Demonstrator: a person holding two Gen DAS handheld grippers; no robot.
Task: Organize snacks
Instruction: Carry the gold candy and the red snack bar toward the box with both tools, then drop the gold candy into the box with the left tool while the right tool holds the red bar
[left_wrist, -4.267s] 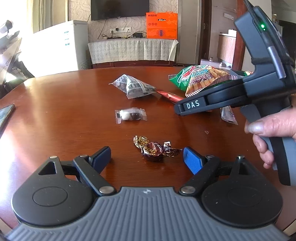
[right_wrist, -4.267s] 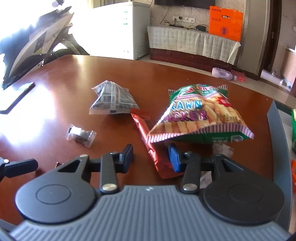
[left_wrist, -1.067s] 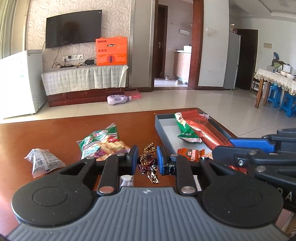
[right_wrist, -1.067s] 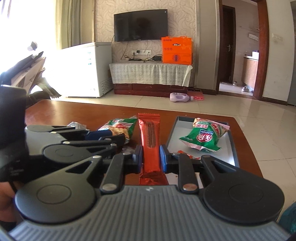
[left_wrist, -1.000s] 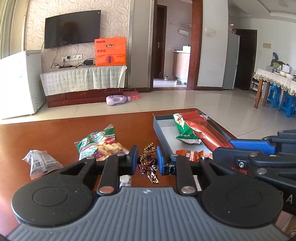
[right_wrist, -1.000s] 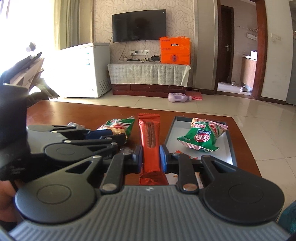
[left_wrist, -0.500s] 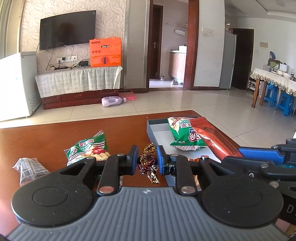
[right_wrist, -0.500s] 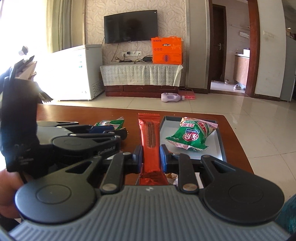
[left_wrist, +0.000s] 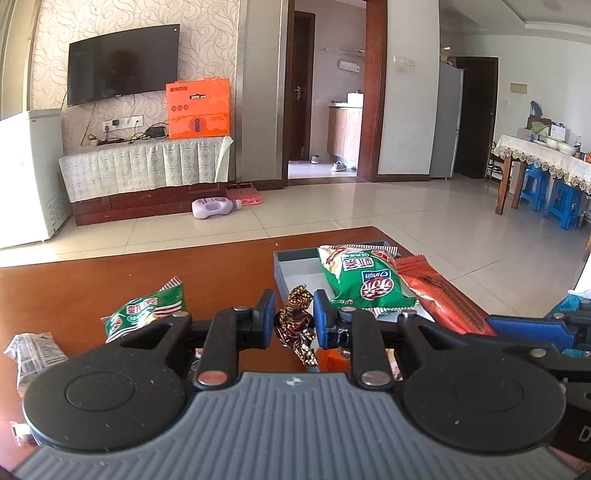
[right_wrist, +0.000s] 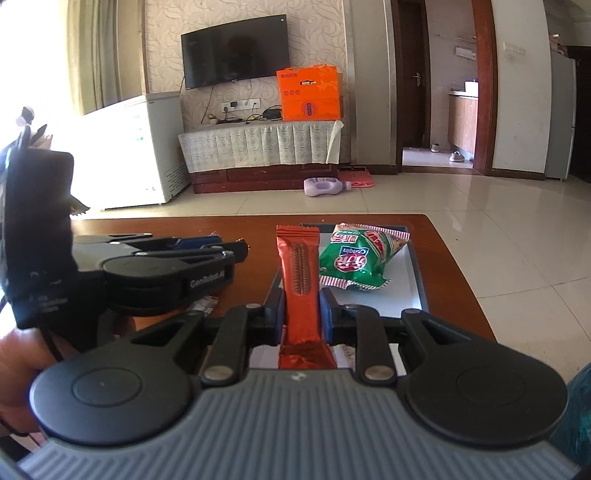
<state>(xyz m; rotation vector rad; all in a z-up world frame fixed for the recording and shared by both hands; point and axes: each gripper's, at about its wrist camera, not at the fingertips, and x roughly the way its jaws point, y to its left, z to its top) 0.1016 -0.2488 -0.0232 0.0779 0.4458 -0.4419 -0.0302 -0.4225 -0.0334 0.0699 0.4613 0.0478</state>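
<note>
**Two grippers, each holding a snack, at a tray**

The left gripper (left_wrist: 294, 320) pinches a crinkled foil candy (left_wrist: 295, 325) — brown and gold, twisted ends. The right gripper (right_wrist: 302, 314) clamps a long, flat red bar (right_wrist: 300, 284) over the shallow grey tray (right_wrist: 413, 273). One puffy green bag (right_wrist: 356, 258) lies in the tray. A second green bag (left_wrist: 147, 312) and a clear packet (left_wrist: 31, 354) rest on the glossy wooden table (left_wrist: 92, 288).
</note>
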